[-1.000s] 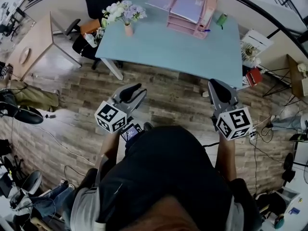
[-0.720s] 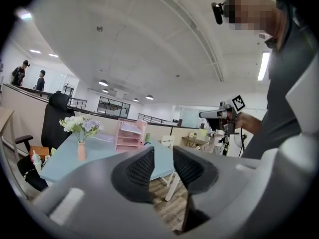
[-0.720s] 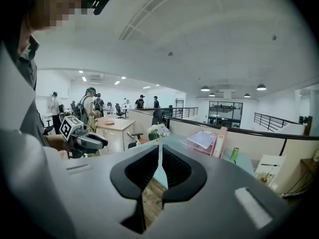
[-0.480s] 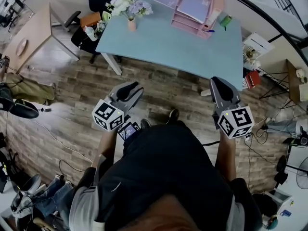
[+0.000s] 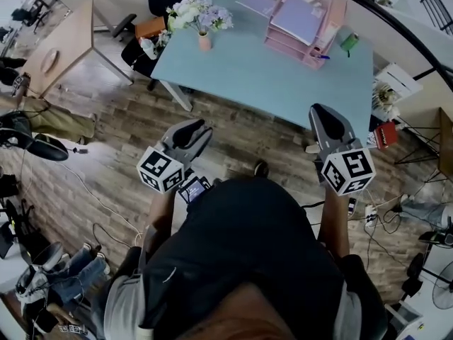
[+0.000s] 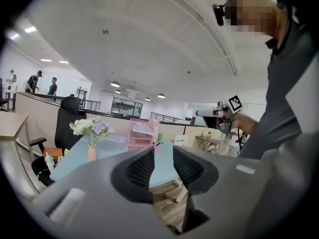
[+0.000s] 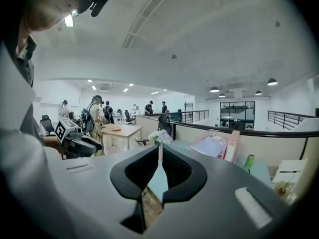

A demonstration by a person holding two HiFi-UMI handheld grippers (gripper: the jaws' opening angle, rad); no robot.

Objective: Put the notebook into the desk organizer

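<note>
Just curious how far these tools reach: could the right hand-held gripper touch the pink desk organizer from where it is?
Probably not yet. The right hand-held gripper hangs over the floor, short of the table, and the pink desk organizer sits at its far side. Nothing blocks the way.

plastic desk organizer (image 5: 304,23), wood-plank floor (image 5: 241,142)

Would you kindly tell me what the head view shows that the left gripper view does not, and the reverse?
Only the head view: the marker cube on the left hand-held gripper, and a red box beyond the table's right end. Only the left gripper view: ceiling lights and distant people at far left. Both: the blue table, the flower vase, the pink desk organizer and the right hand-held gripper.
</note>
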